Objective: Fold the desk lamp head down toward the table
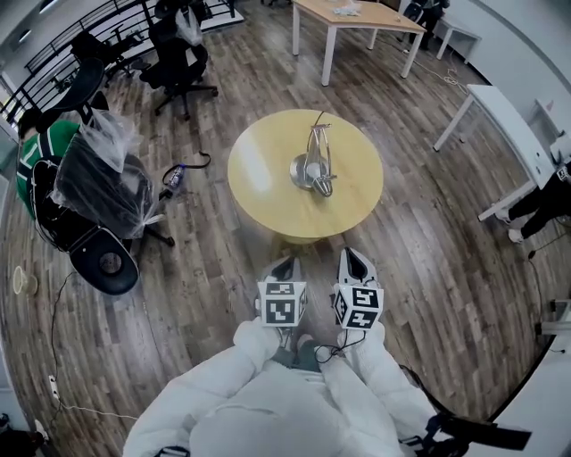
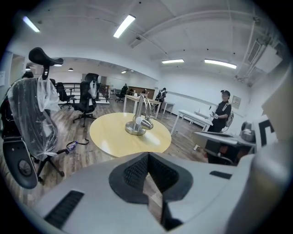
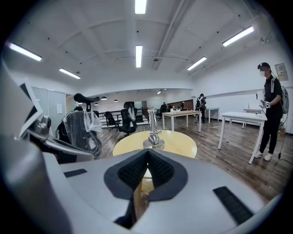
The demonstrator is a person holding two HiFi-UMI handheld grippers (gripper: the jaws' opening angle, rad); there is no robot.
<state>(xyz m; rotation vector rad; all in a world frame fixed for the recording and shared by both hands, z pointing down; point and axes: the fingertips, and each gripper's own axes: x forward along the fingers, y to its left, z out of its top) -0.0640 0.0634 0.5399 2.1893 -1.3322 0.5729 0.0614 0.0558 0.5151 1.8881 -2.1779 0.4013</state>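
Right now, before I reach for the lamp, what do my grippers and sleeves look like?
The left gripper and the right gripper have pale grey shells with dark ribbed pads. Each carries a white cube printed with black square markers. A thin black cable shows beside the right gripper. The sleeves are white and puffy.

A brown wood-plank floor is running through the whole room. A round yellow table is standing in the middle. A plastic-wrapped black office chair is sitting to its left, and another black chair is standing farther back, near a dark railing. A wood-topped table and a white desk are standing at the far and right sides. Long ceiling lights are glowing above white walls.
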